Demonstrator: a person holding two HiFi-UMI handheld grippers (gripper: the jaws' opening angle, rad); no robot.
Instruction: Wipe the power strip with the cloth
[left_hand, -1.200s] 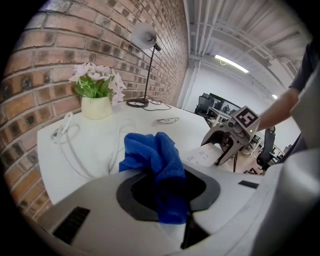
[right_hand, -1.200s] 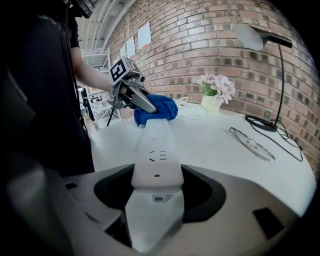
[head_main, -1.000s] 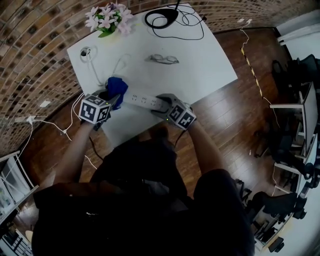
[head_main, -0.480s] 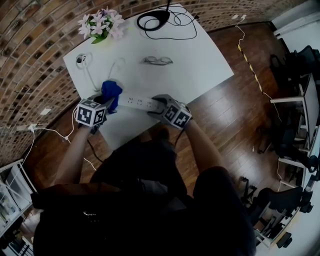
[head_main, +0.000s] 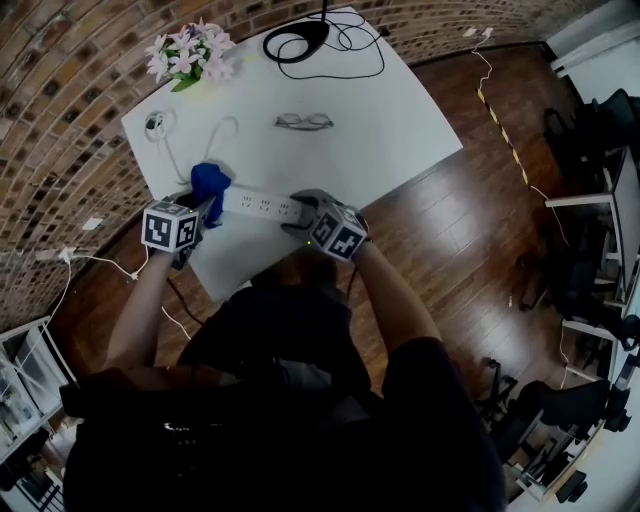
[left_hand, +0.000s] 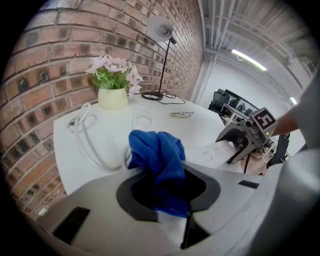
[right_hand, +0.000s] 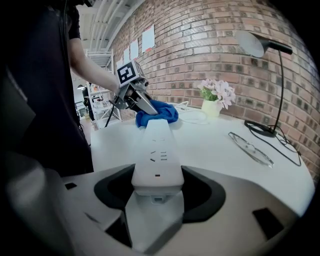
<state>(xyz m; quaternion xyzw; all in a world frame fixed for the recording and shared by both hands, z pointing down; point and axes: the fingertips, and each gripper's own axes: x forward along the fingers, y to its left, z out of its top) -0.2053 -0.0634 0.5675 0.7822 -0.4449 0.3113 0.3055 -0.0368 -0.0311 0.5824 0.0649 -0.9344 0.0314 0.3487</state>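
**Head view:** At centre left, the left gripper (head_main: 200, 208) presses a blue cloth (head_main: 208, 180) onto the left end of the white power strip (head_main: 262, 205), which lies near the desk's (head_main: 400, 130) lower edge. The right gripper (head_main: 303, 212) clamps the strip's right end.

**Left gripper view:** The jaws stand narrow, pinching the bunched cloth at centre frame.

**Right gripper view:** The jaws grip the strip's near end, and the strip runs up the middle to the cloth.

Wiping appears under way at one end. The next stroke calls for dragging the cloth along the sockets while the strip is held steady.
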